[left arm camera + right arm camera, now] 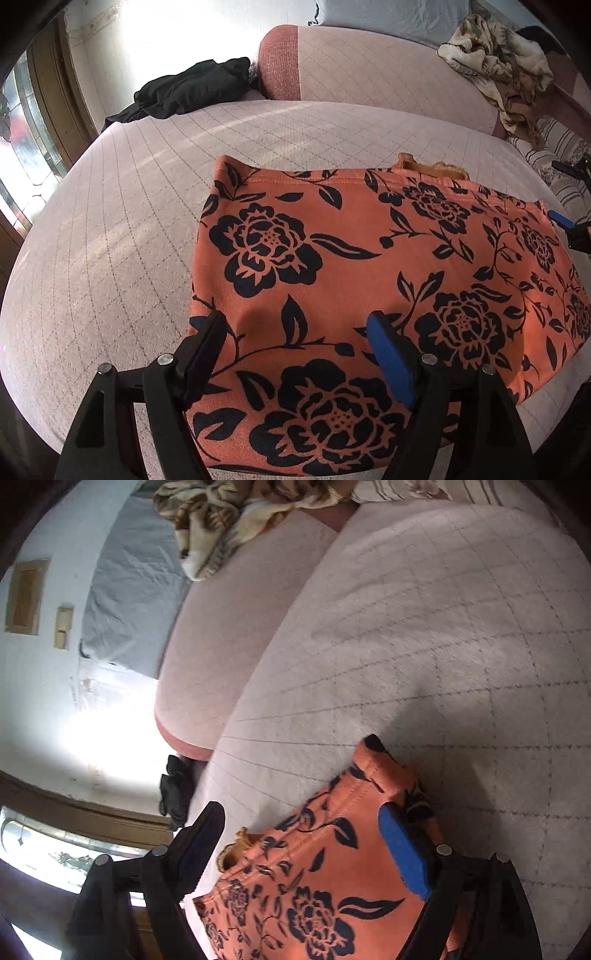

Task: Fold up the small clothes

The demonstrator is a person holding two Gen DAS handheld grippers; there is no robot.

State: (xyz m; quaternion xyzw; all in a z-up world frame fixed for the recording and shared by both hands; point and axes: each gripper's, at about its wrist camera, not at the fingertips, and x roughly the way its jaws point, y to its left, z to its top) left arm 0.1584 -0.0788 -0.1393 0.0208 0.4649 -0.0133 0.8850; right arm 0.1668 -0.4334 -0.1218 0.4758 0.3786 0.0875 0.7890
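While the orange floral garment [369, 280] lies spread on the pink quilted bed [122, 236], the left gripper [295, 332] and right gripper [299, 823] hover wide-jawed over opposite edges (holding nothing), apparently positioned for a fold.

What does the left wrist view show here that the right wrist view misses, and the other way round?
Only the left wrist view shows the orange black-flowered garment across nearly its whole spread, plus the open right gripper at its far edge. Only the right wrist view shows the two small wooden frames on the white wall. Both show the garment's tan trim, the pink quilted bed cover, the crumpled black clothing, the beige patterned blanket and the grey sheet. Each view shows its own gripper open over the garment; left gripper.
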